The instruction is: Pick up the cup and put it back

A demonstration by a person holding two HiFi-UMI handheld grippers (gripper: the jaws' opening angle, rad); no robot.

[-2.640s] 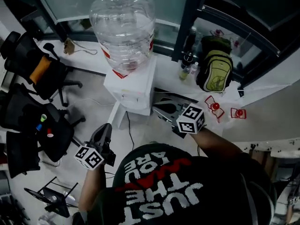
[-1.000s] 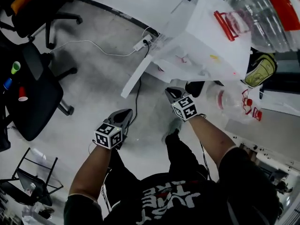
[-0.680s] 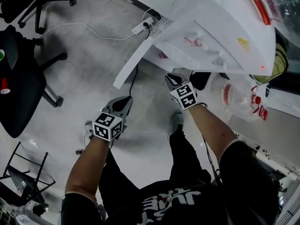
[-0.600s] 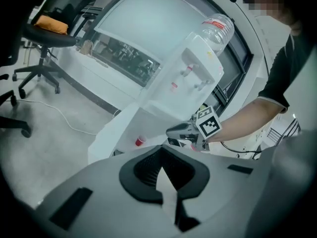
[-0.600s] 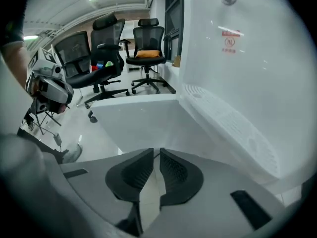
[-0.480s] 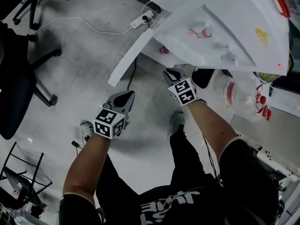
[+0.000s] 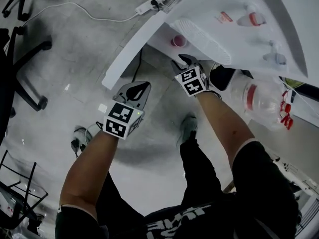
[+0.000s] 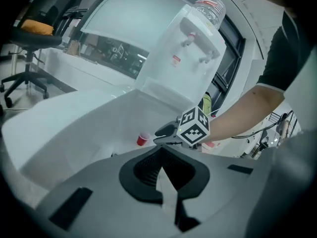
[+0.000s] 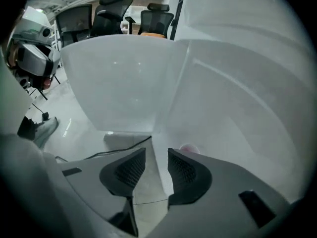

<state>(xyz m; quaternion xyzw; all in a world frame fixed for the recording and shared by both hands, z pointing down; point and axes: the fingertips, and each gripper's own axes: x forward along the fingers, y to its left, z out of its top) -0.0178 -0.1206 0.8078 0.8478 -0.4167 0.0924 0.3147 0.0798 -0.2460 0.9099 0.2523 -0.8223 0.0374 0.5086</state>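
Two jaws of my right gripper (image 9: 156, 155) stand apart, having just been opening, and nothing is between them. The cup (image 7: 178, 41) sits under the dispenser (image 7: 239, 29), just beyond that gripper's tips and untouched. My left gripper (image 7: 140, 86) hangs beside, jaws together and empty, farther from the cup.

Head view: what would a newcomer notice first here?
The white water dispenser looming at top right, with a small red cup on the white surface beneath it. Just below the cup, the right tongs reach toward it; their jaws have just been opening, nothing between them. The left tongs hang shut at centre-left.
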